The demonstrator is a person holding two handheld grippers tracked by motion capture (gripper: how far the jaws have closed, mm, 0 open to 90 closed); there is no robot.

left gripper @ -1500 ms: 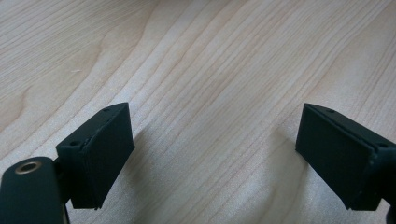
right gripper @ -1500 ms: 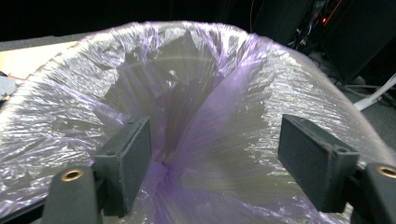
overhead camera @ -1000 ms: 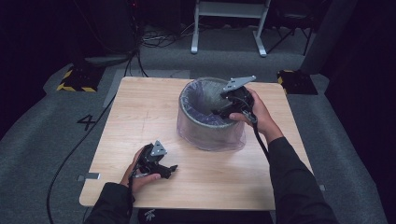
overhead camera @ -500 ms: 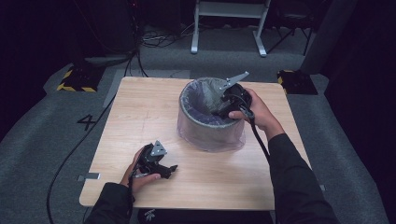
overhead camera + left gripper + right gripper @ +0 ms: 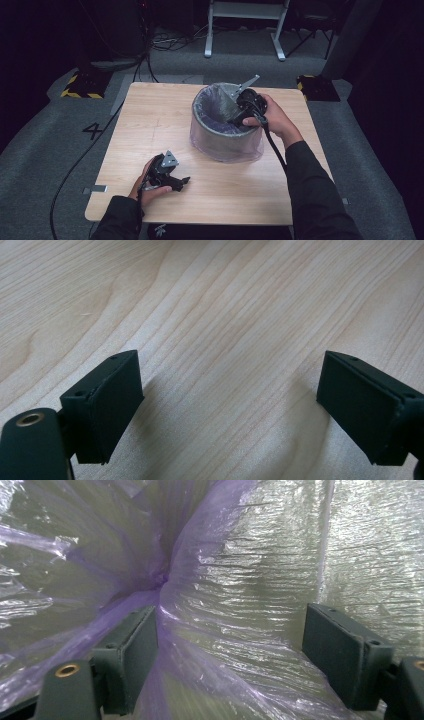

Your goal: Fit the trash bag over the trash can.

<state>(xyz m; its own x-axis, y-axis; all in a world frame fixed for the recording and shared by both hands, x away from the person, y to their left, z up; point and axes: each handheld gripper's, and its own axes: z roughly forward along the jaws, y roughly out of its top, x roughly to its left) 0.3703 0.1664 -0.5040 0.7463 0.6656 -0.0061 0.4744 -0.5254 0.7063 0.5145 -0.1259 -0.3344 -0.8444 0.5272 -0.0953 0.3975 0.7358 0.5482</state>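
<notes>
I'm seeing the table point(image 5: 165, 125) lit brightly from above, surroundings falling dark; glare is glinting off the plastic liner point(image 5: 250, 595), slightly soft.

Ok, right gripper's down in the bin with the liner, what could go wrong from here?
The right gripper stands open inside the bin, with a fold of the thin purple bag between its jaws. A hard pinch or pull might tear it. The bin isn't braced, since the left gripper rests open on the table, so it could slide.

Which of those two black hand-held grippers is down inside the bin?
The right gripper, reaching into the bin lined with a purple bag. The left gripper rests low over the bare wooden table, jaws open.
</notes>
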